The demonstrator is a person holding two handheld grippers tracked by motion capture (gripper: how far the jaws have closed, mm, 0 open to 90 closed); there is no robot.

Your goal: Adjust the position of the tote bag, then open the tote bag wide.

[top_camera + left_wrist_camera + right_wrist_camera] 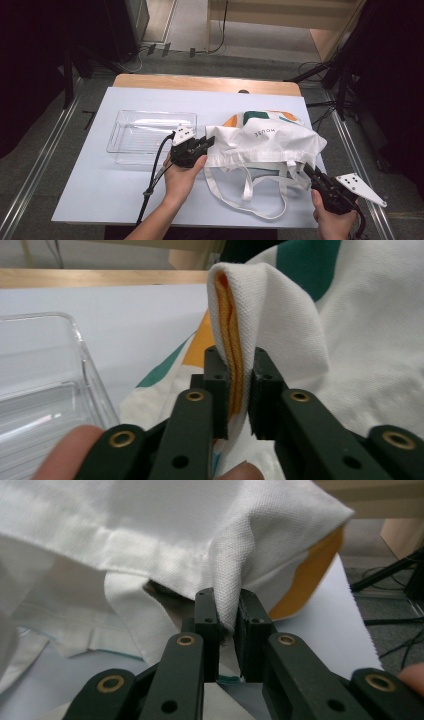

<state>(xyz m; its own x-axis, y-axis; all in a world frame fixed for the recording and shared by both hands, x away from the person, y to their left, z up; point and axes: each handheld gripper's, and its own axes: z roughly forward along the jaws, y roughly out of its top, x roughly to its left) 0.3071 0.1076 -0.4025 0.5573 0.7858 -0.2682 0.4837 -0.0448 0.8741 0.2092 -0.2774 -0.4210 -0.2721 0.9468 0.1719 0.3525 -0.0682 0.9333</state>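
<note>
Tote bag (267,142), white canvas with green and orange patches, lies crumpled on the right half of the pale worktop (100,195), just beside a clear plastic bin (150,136) that stands empty. Both grips look made: the left tool (210,141) is closed on a fold of cloth at the bag's left edge, orange lining showing between its jaws in the left gripper view (232,385), and the right tool (306,170) pinches a ridge of white fabric near the bag's right corner (227,612). Judging by this, the take-up is done, while any spreading, folding or moving toward the bin remains. Handles (247,187) trail loose toward the person's side. Whether each tool holds one layer or several is hard to tell, and the bag's far side is hidden under its own folds.
</note>
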